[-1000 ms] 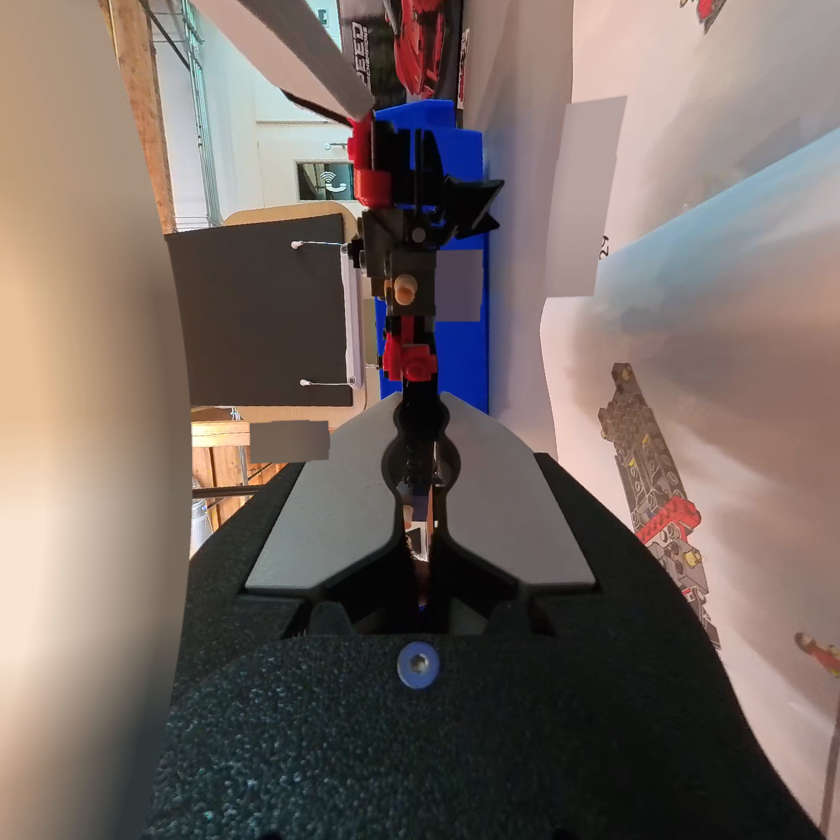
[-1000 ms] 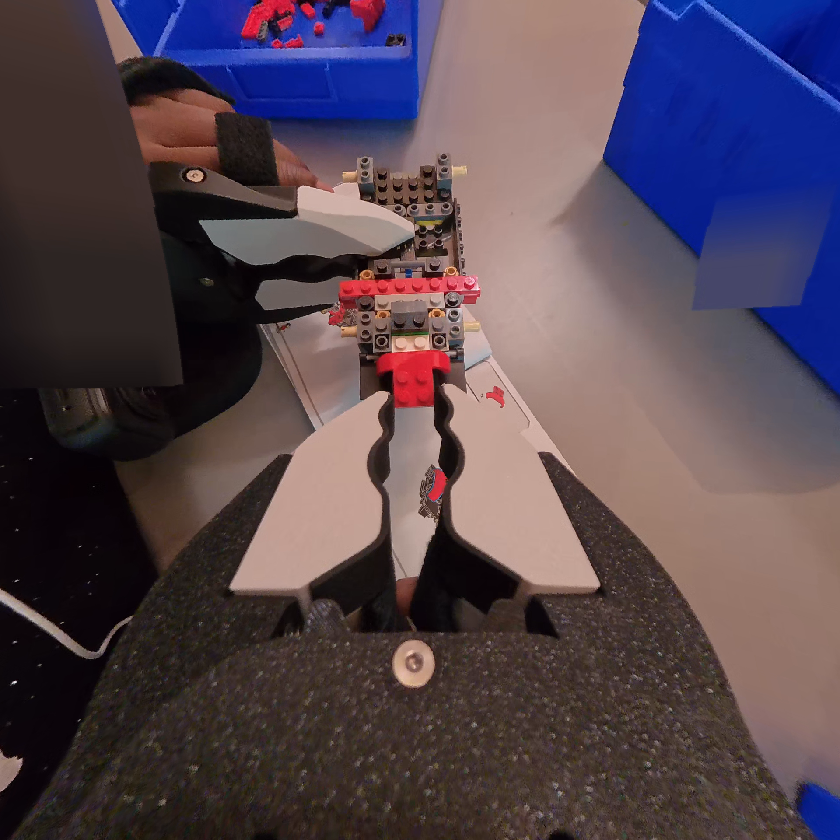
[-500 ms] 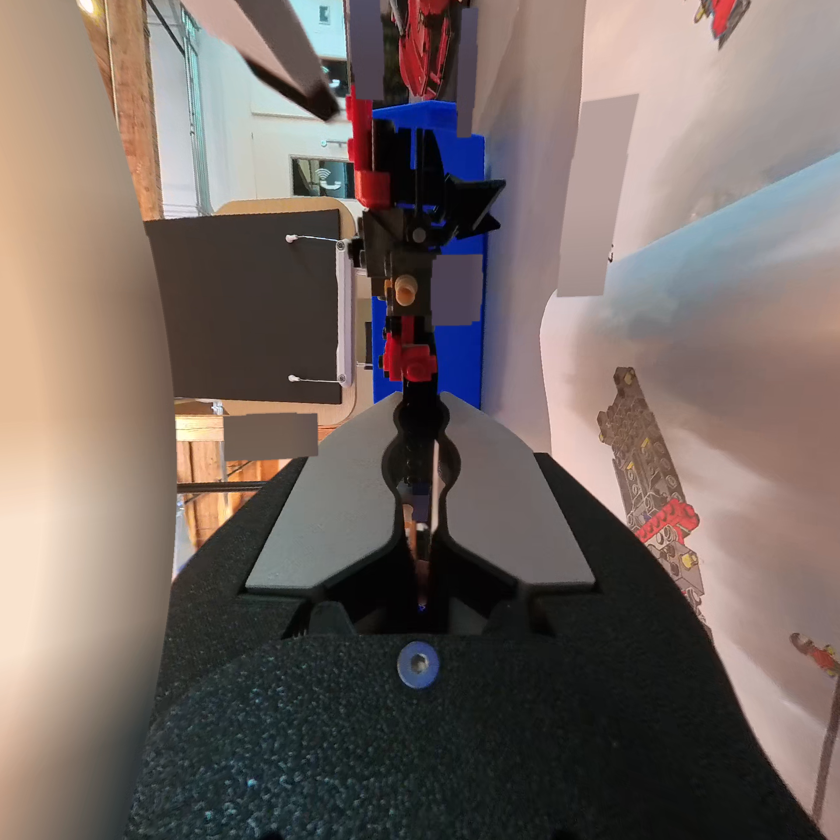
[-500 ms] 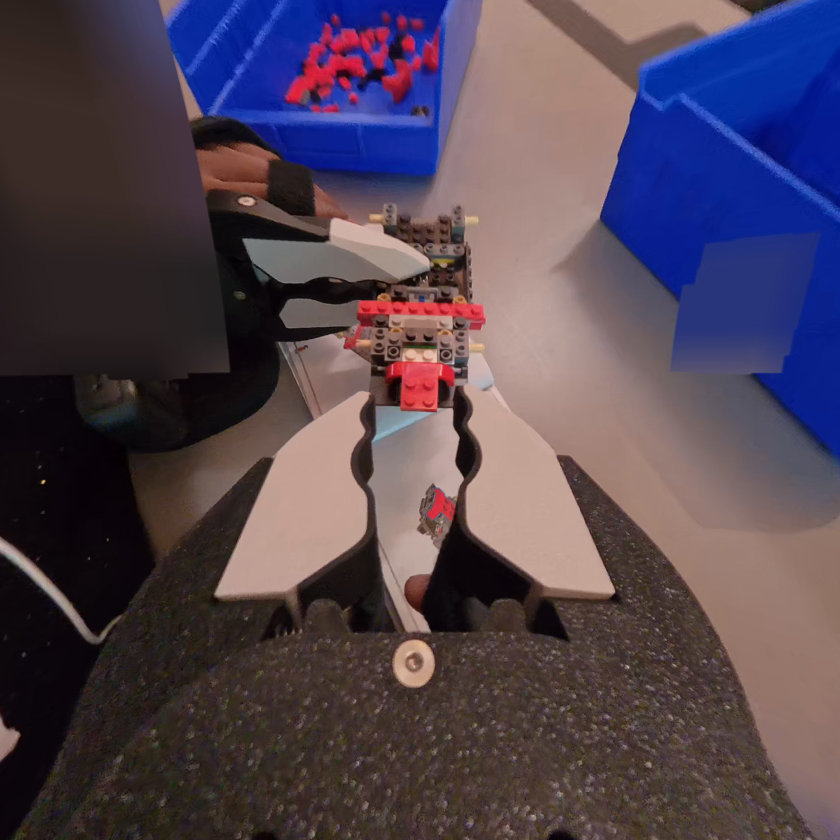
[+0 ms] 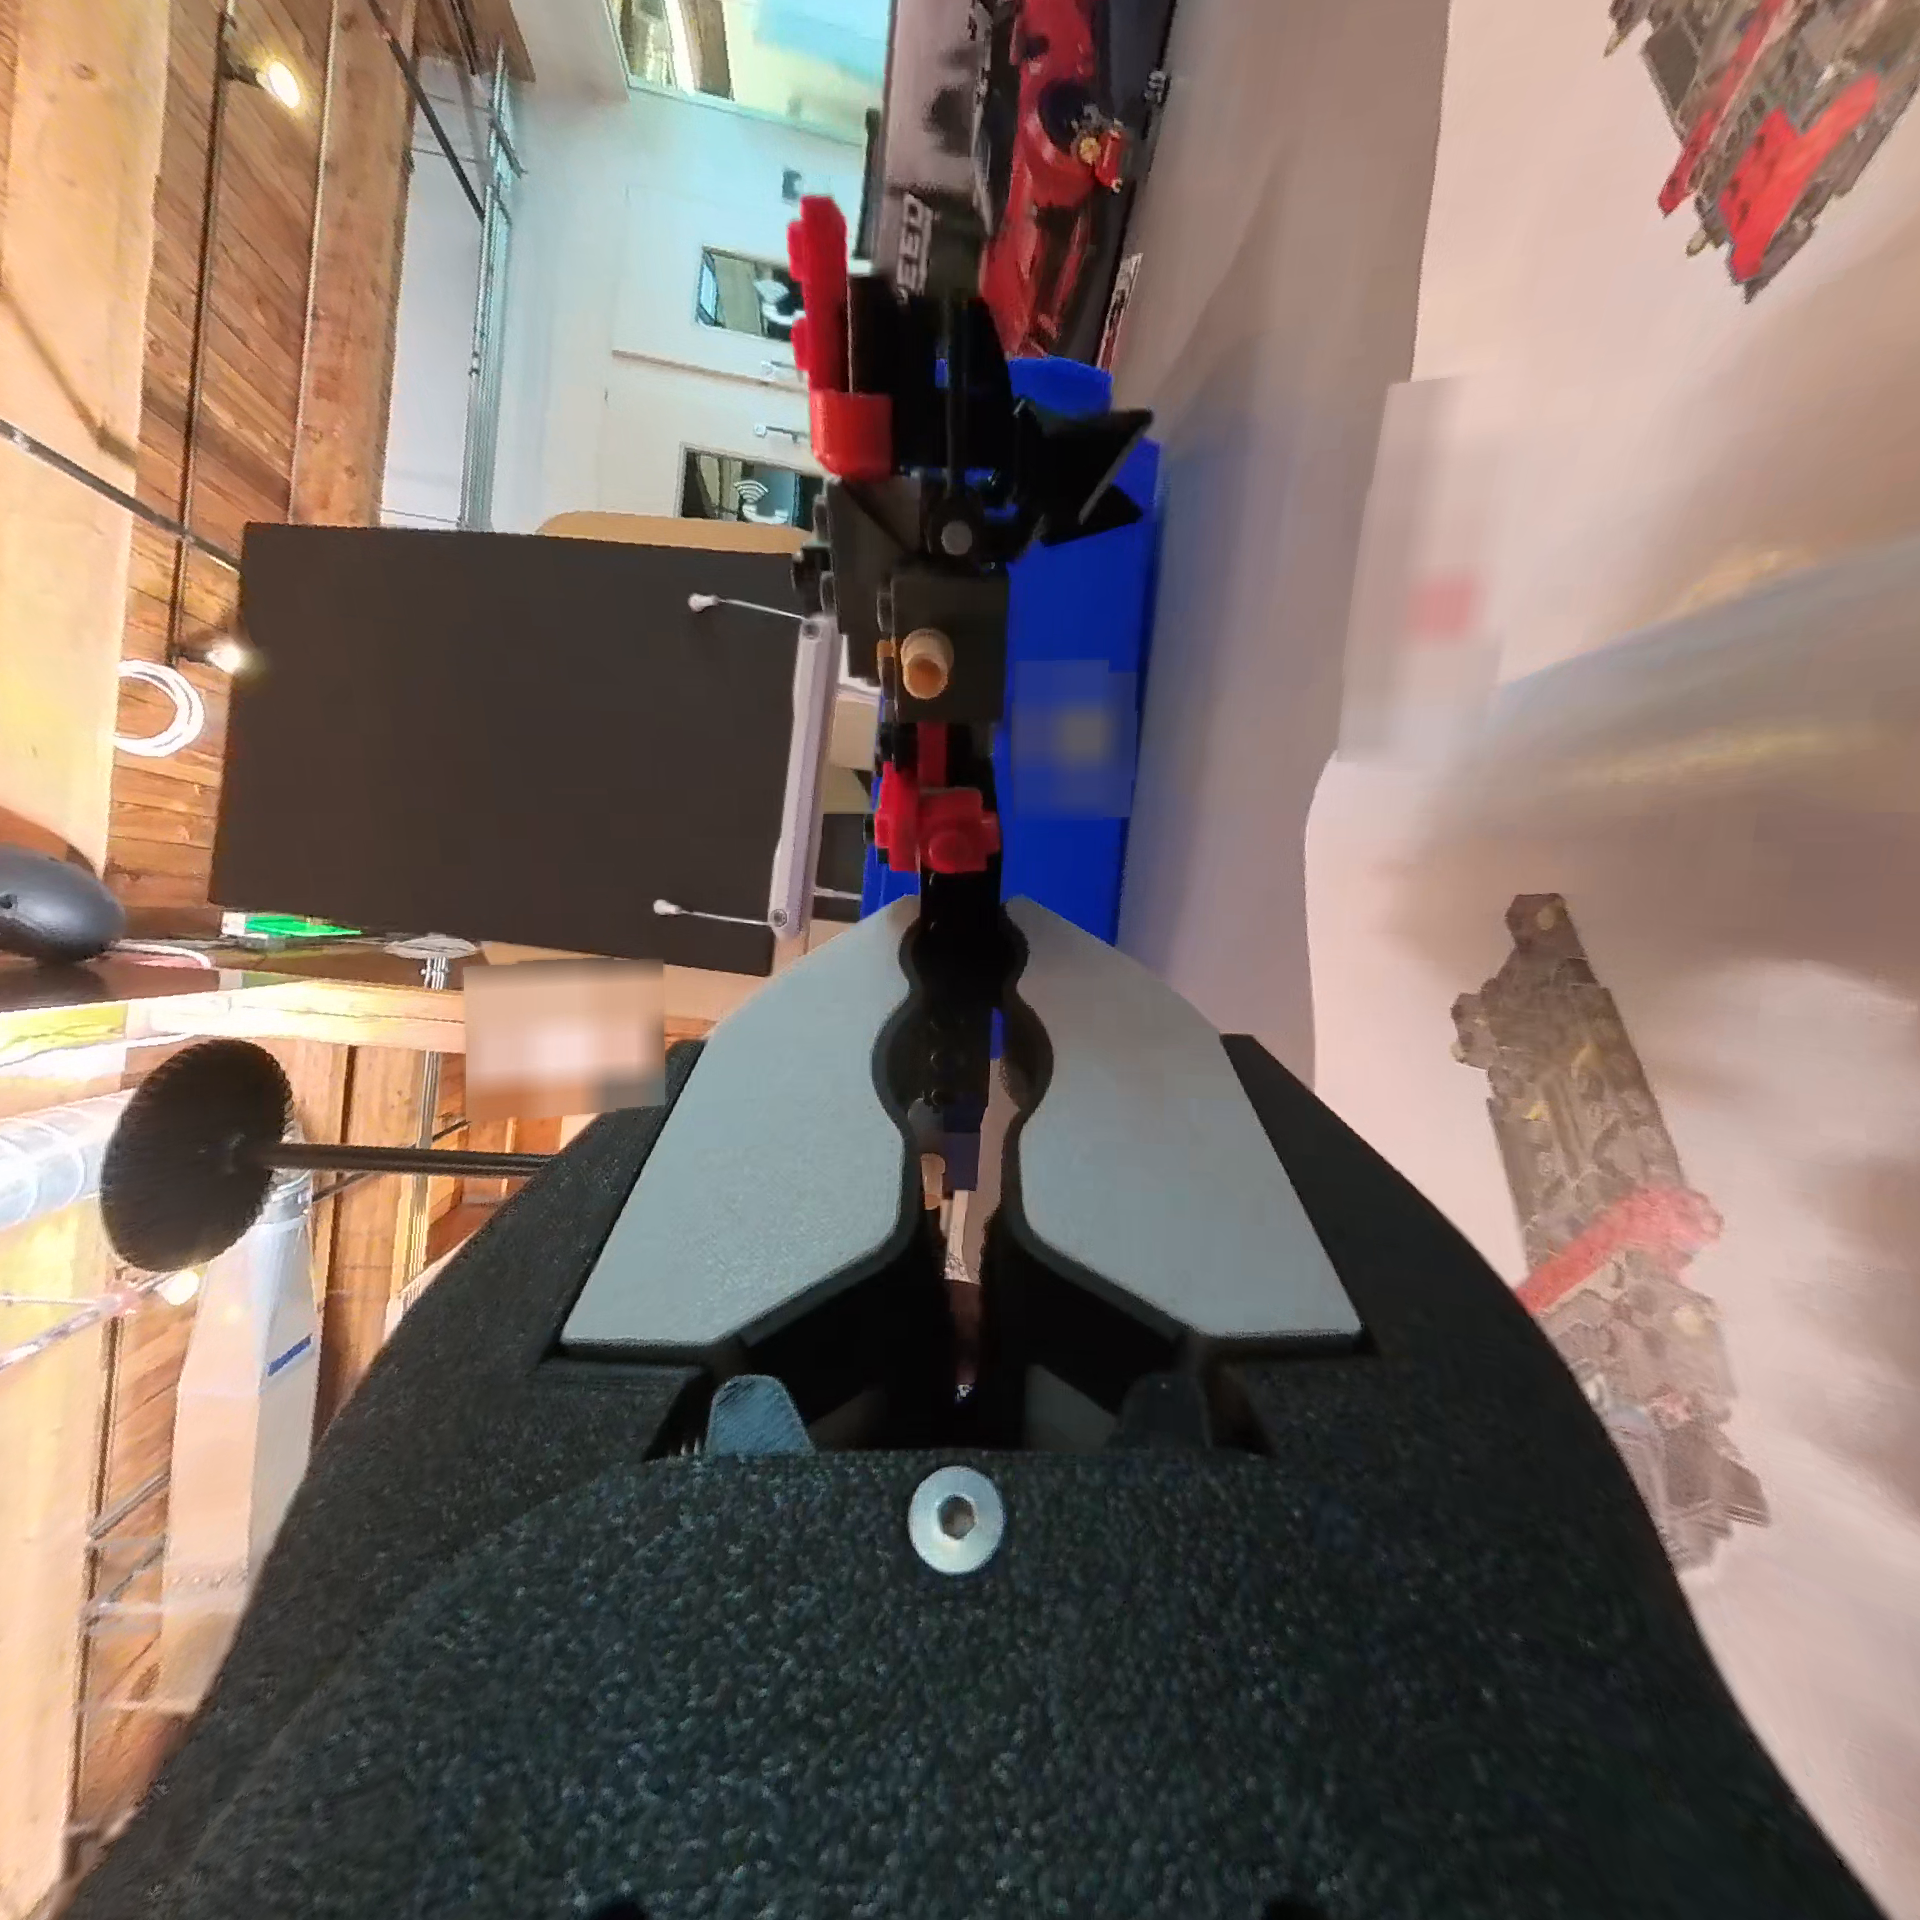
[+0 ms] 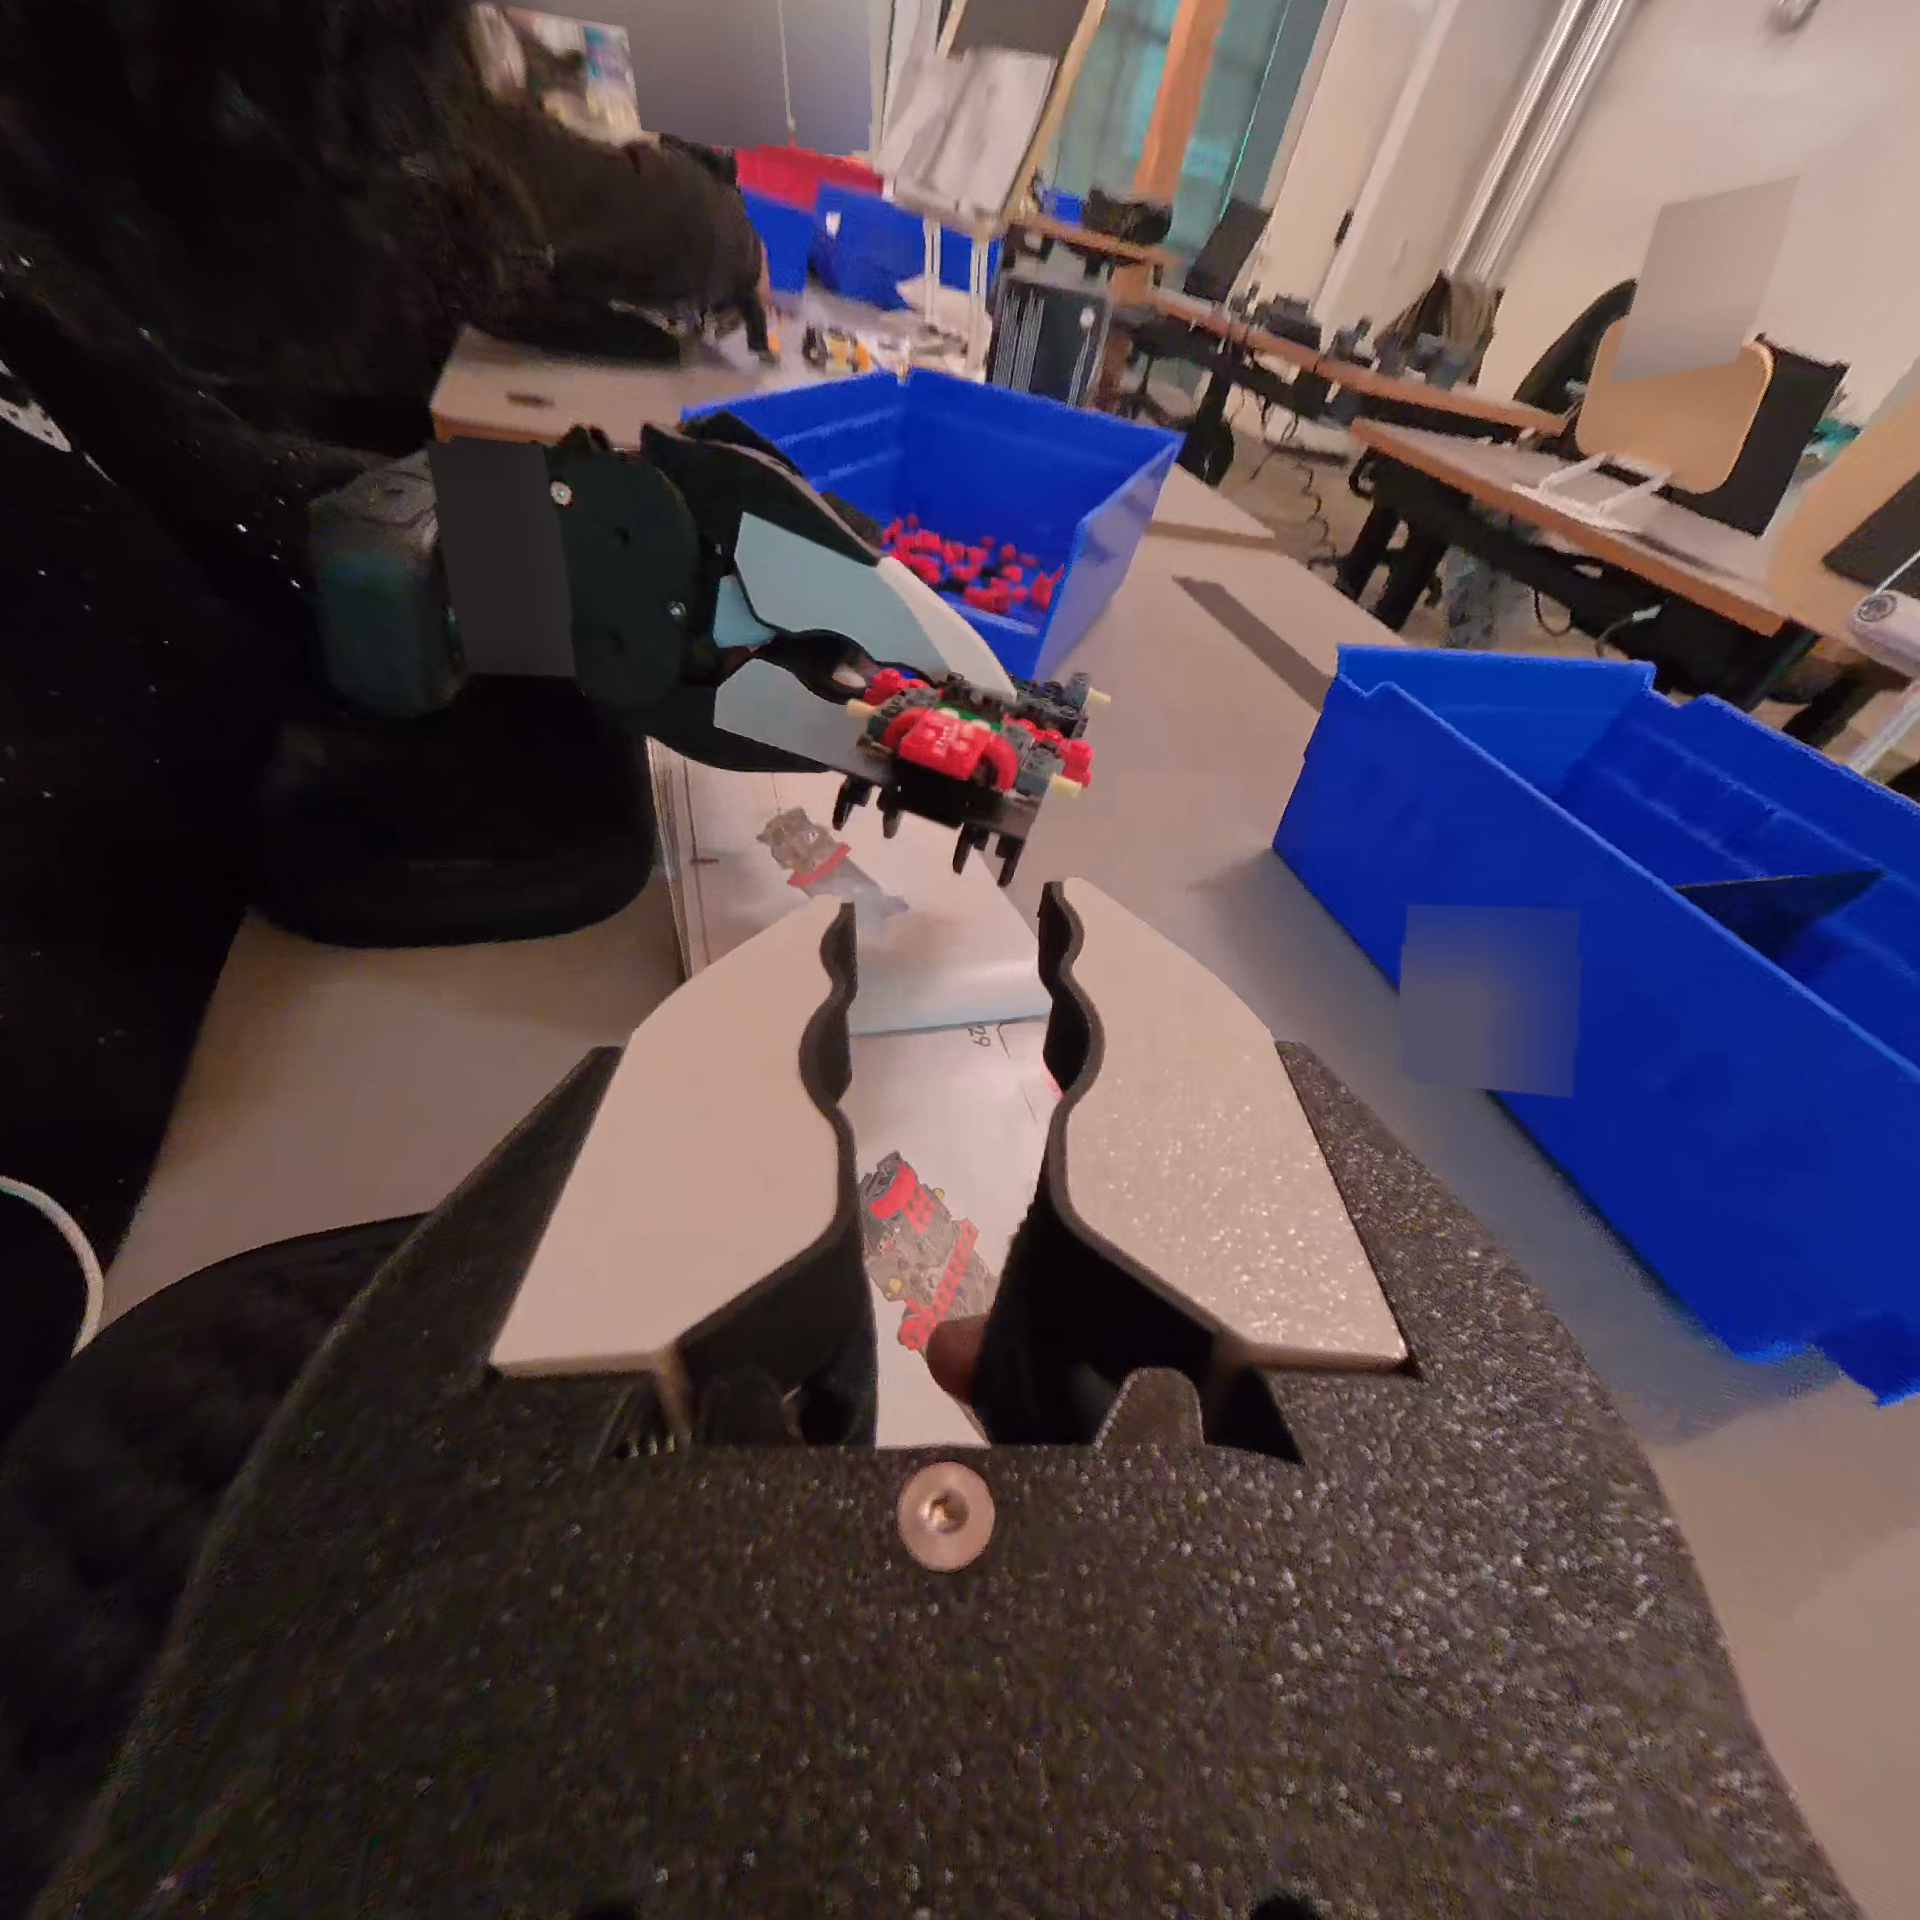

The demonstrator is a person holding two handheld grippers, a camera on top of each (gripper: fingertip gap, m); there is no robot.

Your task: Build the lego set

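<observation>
In the left wrist view, the left gripper [image 5: 956,935] fills the lower half of the frame, its grey jaws pressed onto the black edge of a lego car [image 5: 930,623]. The car sticks up from the jaws into the upper centre of the frame, seen edge-on, with red pieces at top and middle and a tan peg on a dark grey block. Behind it stands a blue bin [image 5: 1081,582]. To the right, an instruction booklet [image 5: 1558,1039] shows printed pictures of the model.

In the right wrist view, the right gripper [image 6: 945,914] takes up the lower half of the frame, its jaws spread with nothing between them. Just above its tips, at centre, the car [image 6: 966,748] hangs in the air, held from the left by the left gripper [image 6: 935,686], which pinches its near side. The car carries red bricks on top and black prongs point down from its underside. A dark sleeve [image 6: 312,260] fills the upper left.

Under the car the booklet [image 6: 935,977] lies open on the grey desk [image 6: 1226,686]. A bin with red pieces [image 6: 987,478] sits behind the car, upper centre. A second bin [image 6: 1662,935] sits at right, well apart from the car.
</observation>
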